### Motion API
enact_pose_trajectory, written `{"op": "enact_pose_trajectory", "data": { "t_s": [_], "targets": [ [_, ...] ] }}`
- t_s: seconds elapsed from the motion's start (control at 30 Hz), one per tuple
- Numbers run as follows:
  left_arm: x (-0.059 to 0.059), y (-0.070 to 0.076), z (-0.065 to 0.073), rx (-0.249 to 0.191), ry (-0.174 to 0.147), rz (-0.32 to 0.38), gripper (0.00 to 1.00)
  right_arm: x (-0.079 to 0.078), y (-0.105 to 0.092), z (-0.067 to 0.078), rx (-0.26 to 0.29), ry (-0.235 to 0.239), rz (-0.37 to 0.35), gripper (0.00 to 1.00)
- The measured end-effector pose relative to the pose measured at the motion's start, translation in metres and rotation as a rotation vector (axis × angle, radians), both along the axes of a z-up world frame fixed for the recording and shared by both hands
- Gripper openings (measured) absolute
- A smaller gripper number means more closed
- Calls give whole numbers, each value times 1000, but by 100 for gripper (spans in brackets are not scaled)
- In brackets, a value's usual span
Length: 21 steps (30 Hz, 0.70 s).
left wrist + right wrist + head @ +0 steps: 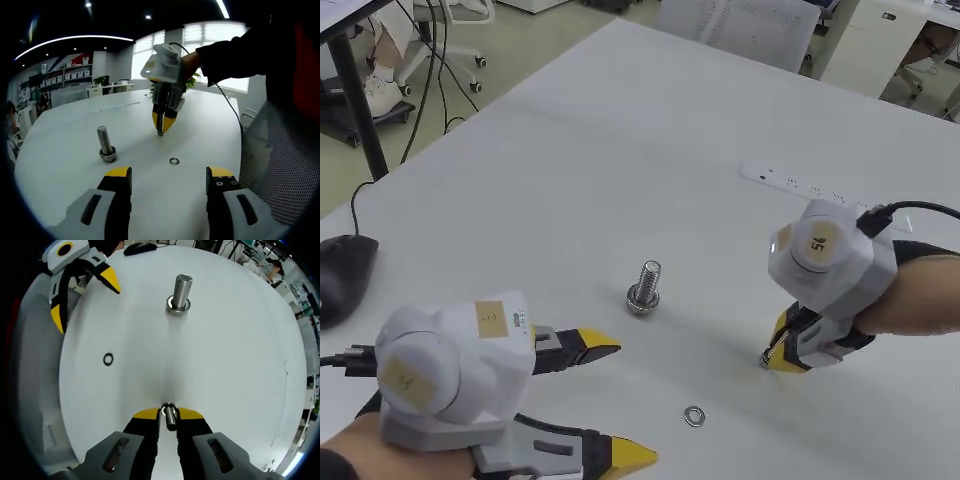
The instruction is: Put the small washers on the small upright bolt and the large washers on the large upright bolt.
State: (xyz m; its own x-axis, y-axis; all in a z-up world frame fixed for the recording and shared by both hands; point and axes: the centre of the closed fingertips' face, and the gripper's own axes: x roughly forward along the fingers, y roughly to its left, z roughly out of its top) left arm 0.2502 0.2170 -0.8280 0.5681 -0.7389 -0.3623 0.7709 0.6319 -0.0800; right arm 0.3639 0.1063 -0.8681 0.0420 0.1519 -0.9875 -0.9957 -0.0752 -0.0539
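The large bolt (644, 287) (105, 144) (180, 292) stands upright mid-table with washers stacked round its base. One small washer (694, 415) (174, 161) (108, 359) lies flat on the white table (620, 150). My right gripper (782, 356) (170, 415) points down at the table and is shut on the small bolt (765, 358) (170, 417), whose tip touches the tabletop; the left gripper view shows it (160, 125) straight ahead. My left gripper (615, 400) (170, 174) hovers low, open and holding nothing, with the loose washer just ahead of its tips.
A black mouse (340, 275) with its cable lies at the table's left edge. A white power strip (790, 183) sits beyond the right gripper. Office chairs and desks stand past the table's far edge.
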Motion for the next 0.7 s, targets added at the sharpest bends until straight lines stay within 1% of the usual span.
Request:
{"op": "enact_pose_trajectory", "data": {
  "t_s": [0.4,0.7],
  "targets": [
    [-1,0,0,4,1,-1,59,-1,2,1,13,-2,-4,15],
    [-2,-1,1,5,-2,-3,59,0,-5,2,20,-11,-26,19]
  ]
}}
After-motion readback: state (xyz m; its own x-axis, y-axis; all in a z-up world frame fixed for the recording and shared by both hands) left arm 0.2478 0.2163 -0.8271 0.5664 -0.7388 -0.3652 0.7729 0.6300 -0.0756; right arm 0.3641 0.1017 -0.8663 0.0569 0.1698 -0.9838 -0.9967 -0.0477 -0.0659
